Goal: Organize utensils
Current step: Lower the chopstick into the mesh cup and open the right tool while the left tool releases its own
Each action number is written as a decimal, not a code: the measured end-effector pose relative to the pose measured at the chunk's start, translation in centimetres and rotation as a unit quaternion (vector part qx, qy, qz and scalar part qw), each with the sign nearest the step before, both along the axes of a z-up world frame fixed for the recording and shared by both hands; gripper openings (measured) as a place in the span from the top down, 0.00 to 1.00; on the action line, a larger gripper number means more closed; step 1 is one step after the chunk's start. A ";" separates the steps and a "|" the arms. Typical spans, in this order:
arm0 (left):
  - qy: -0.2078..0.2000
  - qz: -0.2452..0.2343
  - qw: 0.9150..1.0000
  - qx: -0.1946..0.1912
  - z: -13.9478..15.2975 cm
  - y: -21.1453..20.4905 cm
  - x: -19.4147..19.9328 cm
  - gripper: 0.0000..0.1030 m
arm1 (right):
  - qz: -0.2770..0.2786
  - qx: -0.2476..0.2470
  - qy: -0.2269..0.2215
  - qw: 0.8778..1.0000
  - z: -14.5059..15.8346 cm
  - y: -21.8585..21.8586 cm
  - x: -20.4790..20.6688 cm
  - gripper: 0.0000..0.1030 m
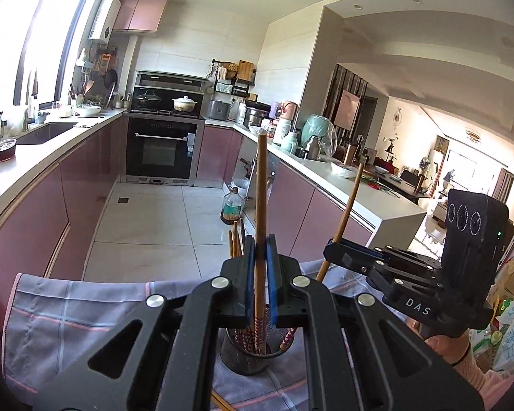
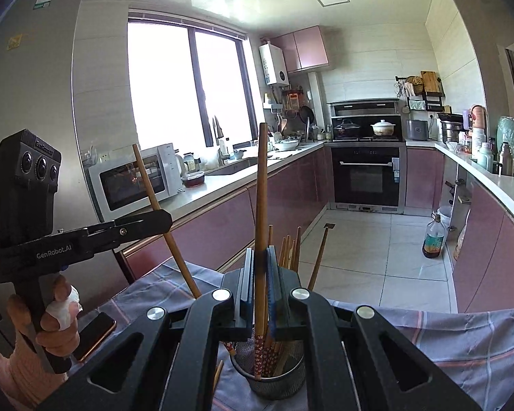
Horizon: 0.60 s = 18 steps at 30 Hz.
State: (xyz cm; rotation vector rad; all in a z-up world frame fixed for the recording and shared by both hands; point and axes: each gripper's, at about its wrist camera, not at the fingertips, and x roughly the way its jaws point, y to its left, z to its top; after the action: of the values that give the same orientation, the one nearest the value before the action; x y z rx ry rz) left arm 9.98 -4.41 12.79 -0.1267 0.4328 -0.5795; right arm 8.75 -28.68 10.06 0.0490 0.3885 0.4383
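Here, one chopstick (image 1: 261, 185) is clamped in the closed left gripper (image 1: 260, 267), another (image 2: 262, 198) in the closed right gripper (image 2: 259, 274), above the mesh holder (image 2: 270, 382) at six o'clock; lowering both tip-first is judged next.

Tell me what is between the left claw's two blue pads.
A wooden chopstick, clamped upright between the left claw pads above the mesh holder; left wrist view shows it.
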 end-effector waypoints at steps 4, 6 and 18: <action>0.015 0.001 1.000 0.019 -0.8 -1.2 1.0 0.93 | -0.003 -0.013 0.014 1.000 -0.9 0.6 1.2 0.95; 0.028 0.002 0.999 0.028 -1.4 -1.7 1.6 0.93 | -0.003 -0.018 0.025 1.000 -1.6 0.8 1.8 0.95; 0.101 -0.021 0.989 0.103 -6.8 -4.0 6.0 0.93 | 0.010 -0.040 0.110 0.993 -5.4 2.1 4.5 0.94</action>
State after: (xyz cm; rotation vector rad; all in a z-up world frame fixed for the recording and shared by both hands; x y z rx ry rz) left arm 15.93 -8.46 5.94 0.0218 0.6910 -0.5616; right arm 13.26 -26.56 4.71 0.0149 0.6229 0.4383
